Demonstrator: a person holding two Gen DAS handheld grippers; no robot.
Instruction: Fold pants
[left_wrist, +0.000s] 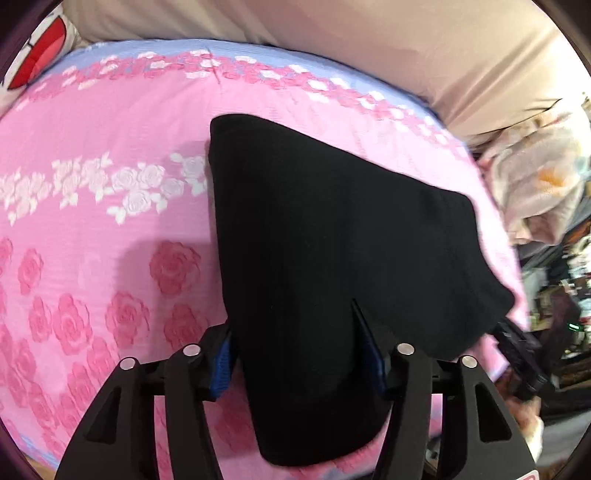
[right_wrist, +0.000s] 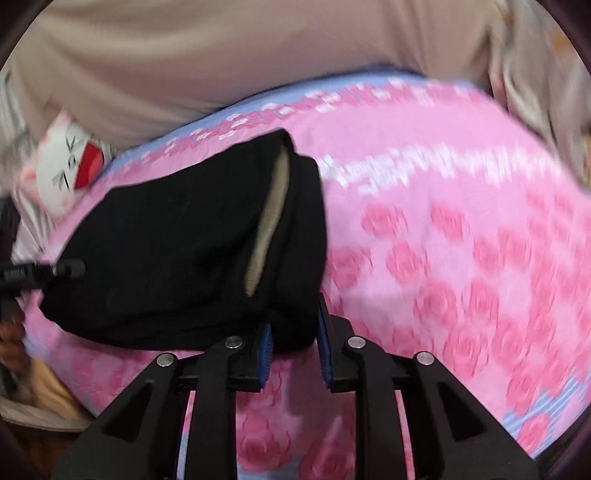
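The black pants (left_wrist: 332, 236) lie on a pink rose-print bedspread (left_wrist: 92, 229), already gathered into a compact, thick bundle rather than spread out at length. In the left wrist view the bundle runs from about eleven o'clock down to six o'clock. The left gripper (left_wrist: 299, 362) straddles its near end: the cloth fills the gap between the blue pads, so the tongs look clamped on the pants.

In the right wrist view the same bundle sits from nine o'clock toward the centre, with a pale lining (right_wrist: 269, 221) showing along the folded edge at its right end. The right gripper (right_wrist: 293, 354) has its narrow jaws closed on the near corner of that end.

Judging from this, most of the folding is done: the legs appear doubled over. What seems left is a final fold or a shift to set the bundle down squarely, then letting go. A cartoon-face pillow (right_wrist: 70, 173) lies at ten o'clock, clear of the pants.
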